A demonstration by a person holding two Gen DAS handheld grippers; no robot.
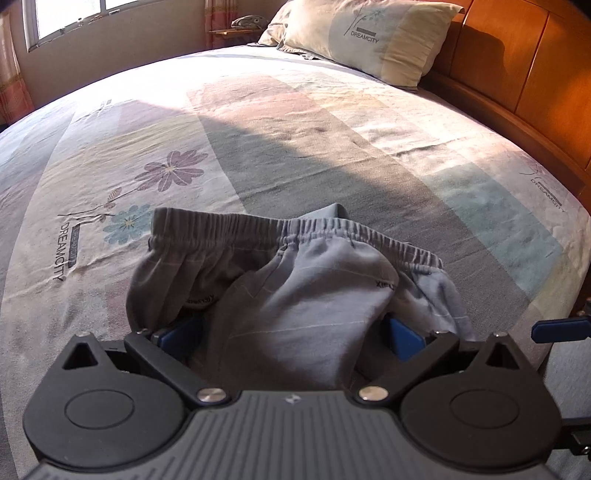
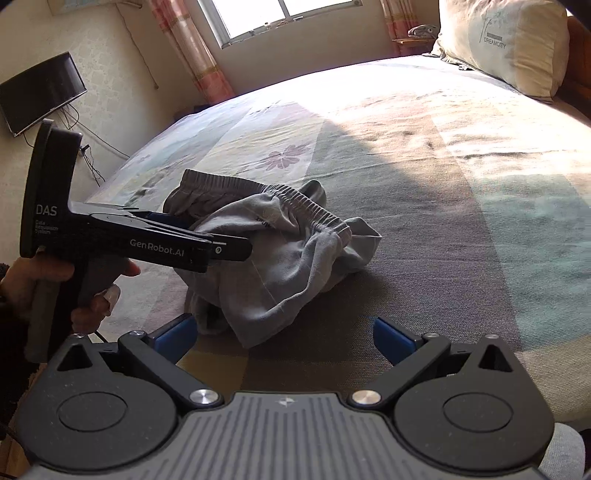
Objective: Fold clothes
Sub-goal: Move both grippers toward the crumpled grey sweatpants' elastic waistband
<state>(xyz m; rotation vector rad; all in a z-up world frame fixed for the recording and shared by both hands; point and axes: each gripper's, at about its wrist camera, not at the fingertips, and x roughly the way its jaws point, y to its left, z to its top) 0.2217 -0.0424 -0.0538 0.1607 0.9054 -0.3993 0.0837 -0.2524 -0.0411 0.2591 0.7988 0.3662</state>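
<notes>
Grey shorts (image 1: 303,295) with an elastic waistband lie crumpled on the patterned bed sheet (image 1: 295,147), near its front edge. My left gripper (image 1: 291,332) is open, its blue pads (image 1: 402,339) spread wide, and a bunch of the shorts fills the gap between them. From the right wrist the shorts (image 2: 280,258) form a loose heap, and the left gripper (image 2: 218,236) reaches into their left side, held by a hand (image 2: 22,280). My right gripper (image 2: 282,336) is open just in front of the heap. Its left pad (image 2: 177,332) is close to the cloth's lower edge.
A pillow (image 1: 369,33) lies at the head of the bed against a wooden headboard (image 1: 517,74). Sunlight from a window (image 2: 280,14) falls across the far sheet. A dark TV (image 2: 40,92) hangs on the wall to the left.
</notes>
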